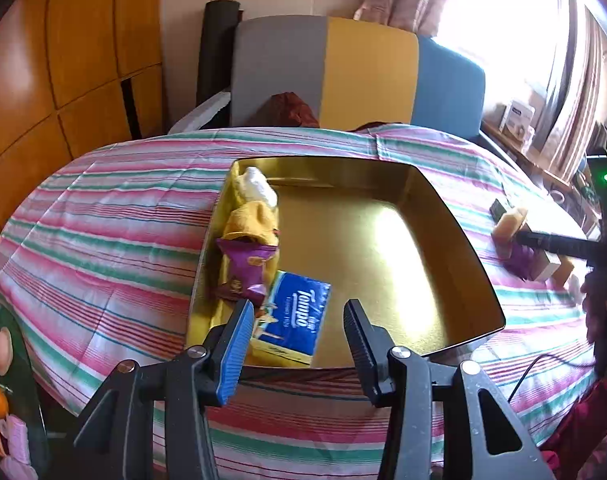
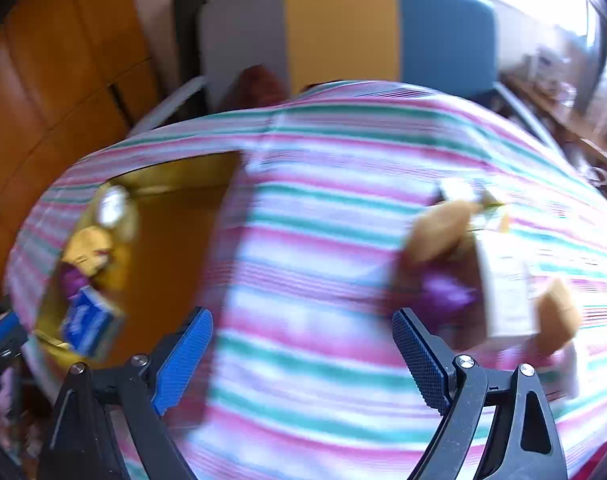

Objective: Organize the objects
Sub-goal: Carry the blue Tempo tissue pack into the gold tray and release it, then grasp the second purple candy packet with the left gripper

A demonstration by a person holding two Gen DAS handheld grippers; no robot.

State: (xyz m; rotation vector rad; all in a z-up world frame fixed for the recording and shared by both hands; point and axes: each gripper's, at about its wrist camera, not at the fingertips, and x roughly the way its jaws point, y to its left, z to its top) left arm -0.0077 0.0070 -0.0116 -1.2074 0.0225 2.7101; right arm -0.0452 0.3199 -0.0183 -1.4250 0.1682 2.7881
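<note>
A gold tray [image 1: 455, 248] lies on the striped cloth. Along its left side sit a white bundle [image 1: 259, 186], a yellow packet [image 1: 251, 222], a purple snack bag [image 1: 243, 268] and a blue Tempo tissue pack [image 1: 293, 318]. My left gripper [image 1: 299, 324] is open and empty, just in front of the tissue pack. My right gripper [image 2: 303, 340] is open and empty above the cloth; the view is blurred. To its right lie tan packets [image 2: 439, 232], a purple wrapper [image 2: 443, 294] and a white box [image 2: 507, 292]. The tray [image 2: 175, 240] shows at its left.
The loose pile also shows at the right in the left wrist view [image 1: 519, 240], with the other gripper's arm over it. A grey, yellow and blue headboard [image 1: 359, 76] stands behind the bed. Wooden panels [image 1: 63, 60] lie left, a cluttered shelf [image 1: 519, 120] right.
</note>
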